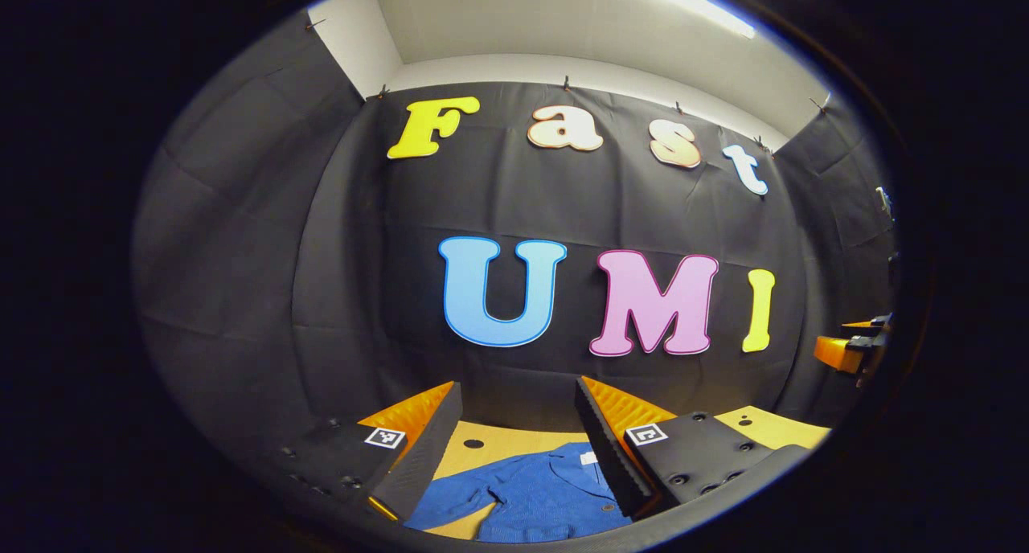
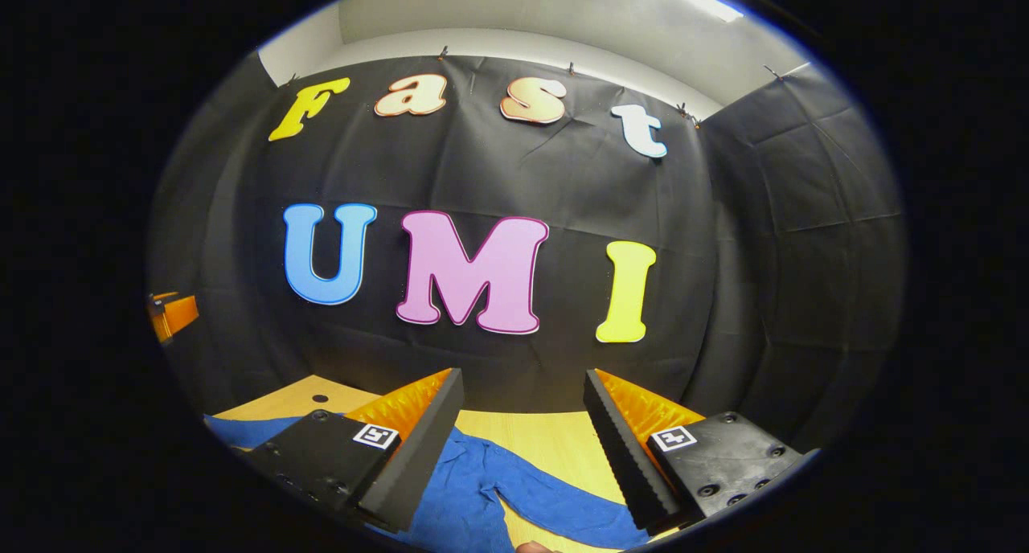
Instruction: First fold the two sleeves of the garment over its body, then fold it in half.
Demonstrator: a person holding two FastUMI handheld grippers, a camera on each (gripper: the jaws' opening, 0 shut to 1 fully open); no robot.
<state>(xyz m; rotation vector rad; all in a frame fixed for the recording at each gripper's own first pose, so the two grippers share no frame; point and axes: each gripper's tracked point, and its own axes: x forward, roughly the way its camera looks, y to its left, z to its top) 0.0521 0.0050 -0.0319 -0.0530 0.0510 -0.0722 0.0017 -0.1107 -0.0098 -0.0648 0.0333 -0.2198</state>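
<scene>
One blue garment (image 1: 530, 497) lies on one wooden tabletop (image 1: 514, 444), with two sleeves to be seen on it in the right gripper view. Two tools are counted: the left tool (image 1: 518, 412) and the right tool (image 2: 522, 400), each with two fingers spread apart.

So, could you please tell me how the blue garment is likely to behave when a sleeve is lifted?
The blue garment looks soft and wrinkled on the table, so it will probably drape limply. Its sleeve lies bent, so it may trail and drag. It seems thin, so likely light.
</scene>
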